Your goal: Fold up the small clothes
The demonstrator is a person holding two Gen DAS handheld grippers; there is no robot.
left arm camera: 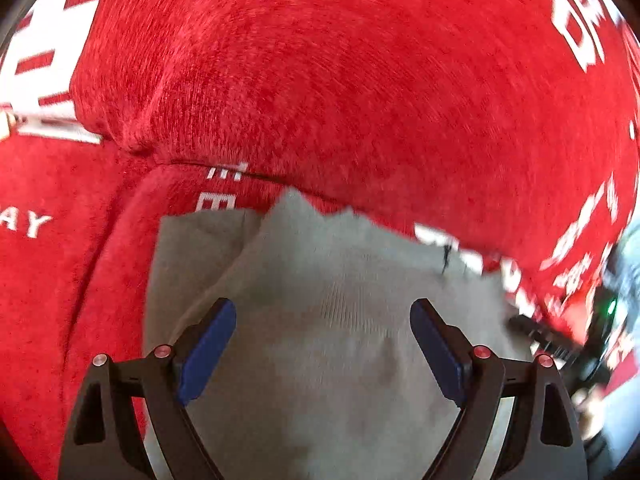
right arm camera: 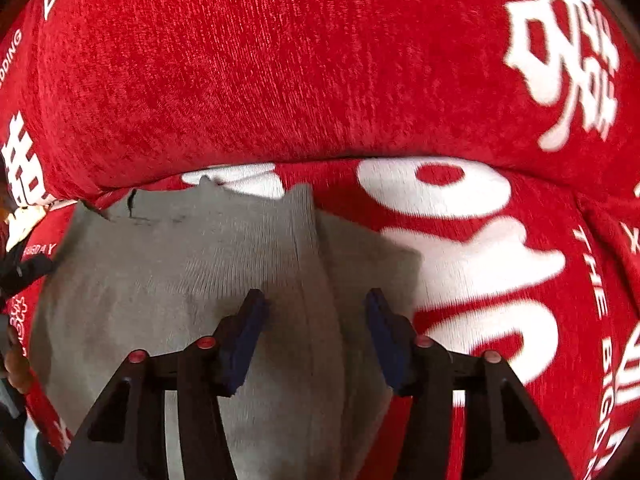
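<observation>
**Grey garment folded over once, both claws off it**

My left claw [left arm camera: 323,312] stands wide above the grey garment [left arm camera: 320,320], nothing pinched between its blue pads [left arm camera: 208,348]. My right claw [right arm camera: 316,304] is spread about half as far and also grips nothing; its pads straddle a raised ridge of the cloth without pressing on it.

The garment lies on the seat of a red sofa cover [right arm camera: 248,80], close under the bulging back cushion. I judge at least one fold is in: in the left view one grey layer lies slantwise over another, and in the right view a thick doubled edge runs up the middle. The far edge is ragged and uneven, with a dark loose thread, so I would say tidying and probably another fold remain.

The grey cloth is a fine ribbed knit, soft, limp and matte, likely to slump rather than hold a crease. The sofa cover is plush chenille with a corded nap, printed with bold white characters [right arm camera: 560,60] and lettering, swelling in rounded cushions.
</observation>
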